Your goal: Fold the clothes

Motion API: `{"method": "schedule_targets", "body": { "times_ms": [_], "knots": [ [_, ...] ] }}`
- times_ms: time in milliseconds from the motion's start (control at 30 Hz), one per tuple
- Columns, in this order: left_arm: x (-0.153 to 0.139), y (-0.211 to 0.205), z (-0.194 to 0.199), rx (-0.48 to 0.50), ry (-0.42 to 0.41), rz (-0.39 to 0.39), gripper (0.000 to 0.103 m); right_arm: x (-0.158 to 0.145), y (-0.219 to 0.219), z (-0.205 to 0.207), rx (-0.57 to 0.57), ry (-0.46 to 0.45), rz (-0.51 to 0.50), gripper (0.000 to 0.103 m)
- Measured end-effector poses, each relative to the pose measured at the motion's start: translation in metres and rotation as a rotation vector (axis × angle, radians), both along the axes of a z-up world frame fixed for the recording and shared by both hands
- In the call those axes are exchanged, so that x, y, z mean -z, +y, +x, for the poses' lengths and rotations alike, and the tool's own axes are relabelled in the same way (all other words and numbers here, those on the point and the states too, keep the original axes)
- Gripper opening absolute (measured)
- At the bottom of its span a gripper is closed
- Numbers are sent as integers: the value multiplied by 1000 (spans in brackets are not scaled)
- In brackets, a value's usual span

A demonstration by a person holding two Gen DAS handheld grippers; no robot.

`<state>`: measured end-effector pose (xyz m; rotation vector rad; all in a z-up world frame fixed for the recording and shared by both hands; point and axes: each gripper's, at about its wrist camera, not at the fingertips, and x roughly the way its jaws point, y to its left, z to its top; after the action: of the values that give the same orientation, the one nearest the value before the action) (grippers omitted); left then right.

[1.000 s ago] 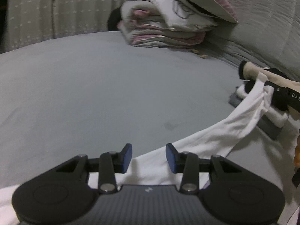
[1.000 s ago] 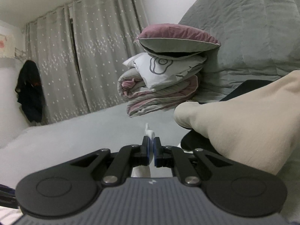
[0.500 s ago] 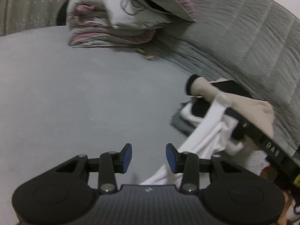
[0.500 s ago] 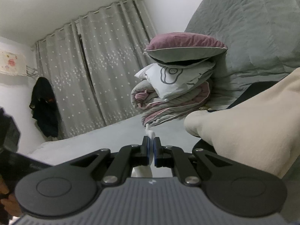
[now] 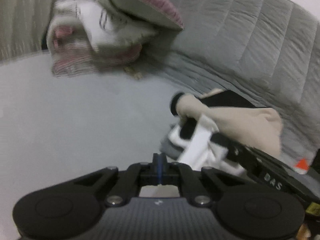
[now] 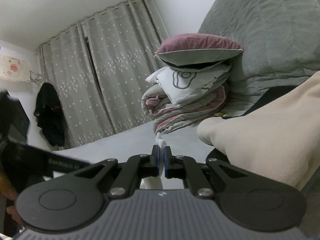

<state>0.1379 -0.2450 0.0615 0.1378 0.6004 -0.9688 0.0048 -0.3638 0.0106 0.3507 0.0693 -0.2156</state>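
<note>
The left gripper [image 5: 159, 161] was closed, its blue pads pressed flat together; a sliver of white showed just behind them, but whether any cloth was caught there could not be told. It hung over the bare grey bed [image 5: 70, 116], tilted down toward the sheet. The frame was smeared by motion.

The right gripper [image 6: 161, 155] was clamped on the white garment [image 6: 160, 140], a small tuft of which stuck up past its fingertips. In the left view that garment [image 5: 197, 142] ran as a taut white band from the right gripper down toward the left one, over a small heap of white, black and grey clothes near the bed's right edge. A beige garment [image 6: 260, 150] lay bunched just to the right of the right gripper, against the quilted grey cover [image 5: 250, 46] that rose along that side.

At the far side of the bed stood a stack of folded bedding [image 6: 186, 104] with a mauve cushion [image 6: 200, 46] on top. Dotted curtains [image 6: 104, 76] hung behind, with a dark garment [image 6: 50, 116] beside them.
</note>
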Motion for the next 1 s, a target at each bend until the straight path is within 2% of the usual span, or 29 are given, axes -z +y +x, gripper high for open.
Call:
{"method": "schedule_targets", "body": {
  "times_ms": [33,100,233,300,333,367,533,900,933,967,1000],
  "knots": [
    [-1,-3,-1,-8,-30,13,0,1,0,1,2,6,-1,5],
    [-1,-8,1,-7,-40,35,0,3,0,4,2,16,0,5],
    [8,-6,12,23,90,3,4,7,-5,5,3,28,9,5],
    [14,0,18,30,155,-31,17,7,-6,3,-2,24,16,5],
    [16,4,21,27,178,-48,27,7,-7,3,-5,22,19,5],
    [18,7,23,21,197,-65,29,7,-7,2,-7,20,20,5],
    [28,20,31,12,290,-133,28,7,-6,1,-7,21,21,5],
    [51,25,36,38,391,-150,26,7,-5,0,-11,26,25,5],
    [53,26,36,42,399,-156,20,7,-5,0,-12,27,25,5],
    [54,26,36,47,408,-153,7,7,-5,1,-12,28,24,5],
    [54,26,35,51,402,-143,0,7,-5,1,-13,30,24,5]
  ]
}}
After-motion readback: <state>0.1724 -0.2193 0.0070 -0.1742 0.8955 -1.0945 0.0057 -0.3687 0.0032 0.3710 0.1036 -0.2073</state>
